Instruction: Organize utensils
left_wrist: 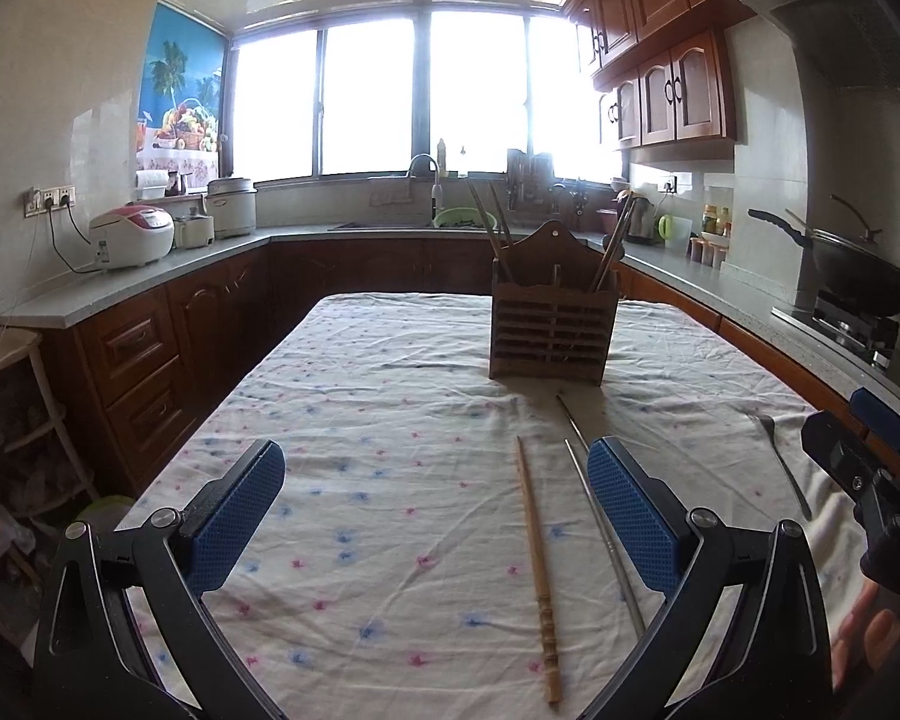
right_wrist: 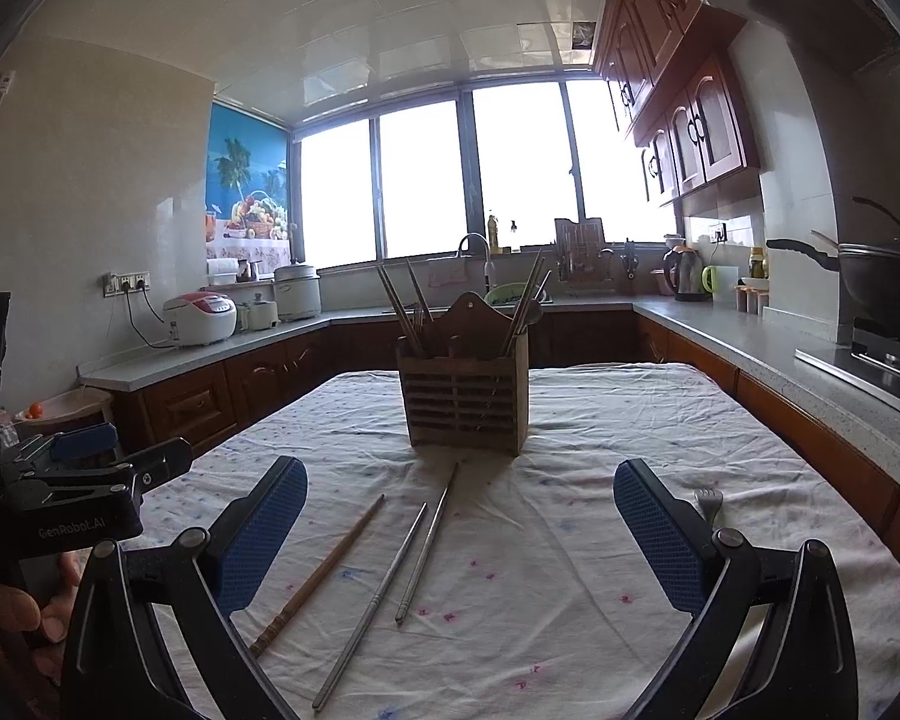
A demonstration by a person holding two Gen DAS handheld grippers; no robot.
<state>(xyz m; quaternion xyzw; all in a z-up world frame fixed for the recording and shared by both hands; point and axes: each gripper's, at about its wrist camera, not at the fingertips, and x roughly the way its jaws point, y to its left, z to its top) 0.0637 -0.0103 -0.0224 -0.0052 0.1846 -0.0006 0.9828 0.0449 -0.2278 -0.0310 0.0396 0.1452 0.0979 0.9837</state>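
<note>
the tabletop (right_wrist: pixel 630 420) is covered by a white cloth dotted with pink and blue flowers, with kitchen cabinets and a bright window around it. toward its far end a slatted wooden utensil holder (right_wrist: pixel 463 405) stands upright, chopsticks leaning out of its left and right compartments. the left tool (left_wrist: pixel 435 516) hangs low over the near part of the cloth, its blue pads spread wide and gripping nothing. the right tool (right_wrist: pixel 459 531) is also spread wide and holds nothing, its pads over the cloth in front of the holder. loose on the cloth between holder and tools lie a wooden chopstick (right_wrist: pixel 318 576) with a carved end and, just to its right, two metal chopsticks: one (right_wrist: pixel 371 606) nearer, the other (right_wrist: pixel 429 543) reaching almost to the holder's base. well apart on the right side lies a metal fork (right_wrist: pixel 708 504), partly hidden behind the right tool's right pad.
</note>
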